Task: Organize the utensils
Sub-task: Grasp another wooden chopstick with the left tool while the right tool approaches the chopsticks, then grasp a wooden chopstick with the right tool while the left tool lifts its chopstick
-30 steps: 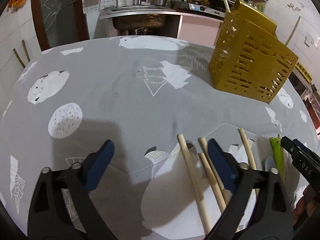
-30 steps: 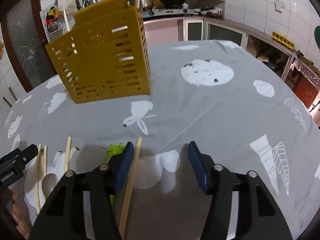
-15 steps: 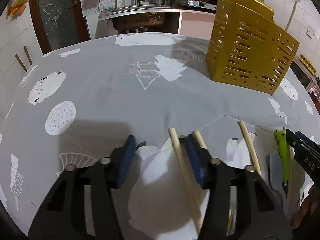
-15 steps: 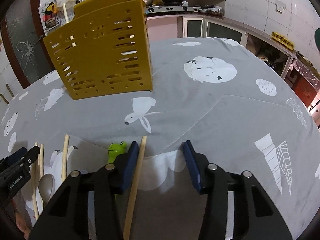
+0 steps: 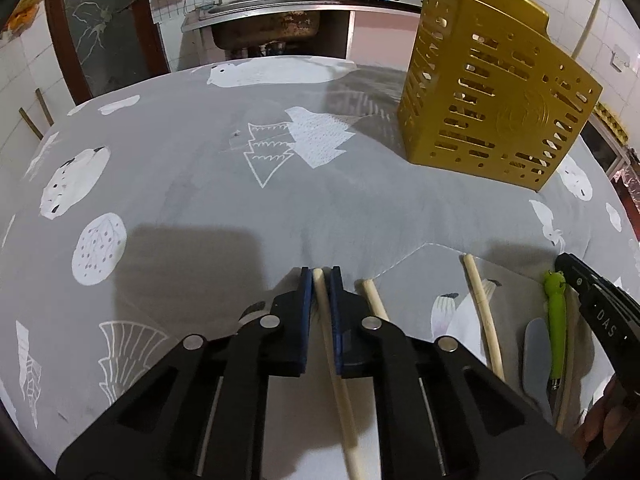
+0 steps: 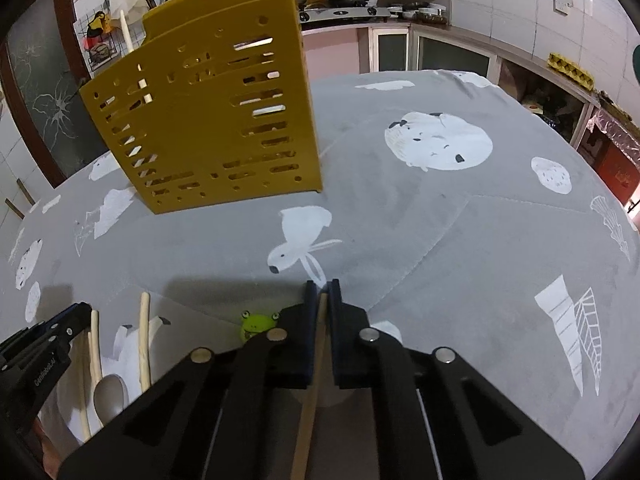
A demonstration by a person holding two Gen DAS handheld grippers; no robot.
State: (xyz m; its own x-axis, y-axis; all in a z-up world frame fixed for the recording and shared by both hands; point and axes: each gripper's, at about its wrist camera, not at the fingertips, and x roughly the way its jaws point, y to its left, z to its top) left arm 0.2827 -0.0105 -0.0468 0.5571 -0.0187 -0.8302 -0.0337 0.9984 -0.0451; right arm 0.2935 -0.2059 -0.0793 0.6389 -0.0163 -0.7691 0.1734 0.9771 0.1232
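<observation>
Your left gripper (image 5: 319,276) is closed on a pale chopstick (image 5: 334,364) lying on the grey cloth (image 5: 200,168); your right gripper (image 6: 322,289) is likewise clamped on a darker stick (image 6: 310,400). From the left wrist, at 3 o'clock lie two loose chopsticks (image 5: 482,312), a spoon (image 5: 534,356) and a green frog-handled utensil (image 5: 556,320), just beside one another. Farthest, at 1 o'clock, the yellow holder (image 5: 496,104) stands upright with sticks inside.

Four chopsticks (image 5: 482,316), one holder (image 5: 496,108)
</observation>
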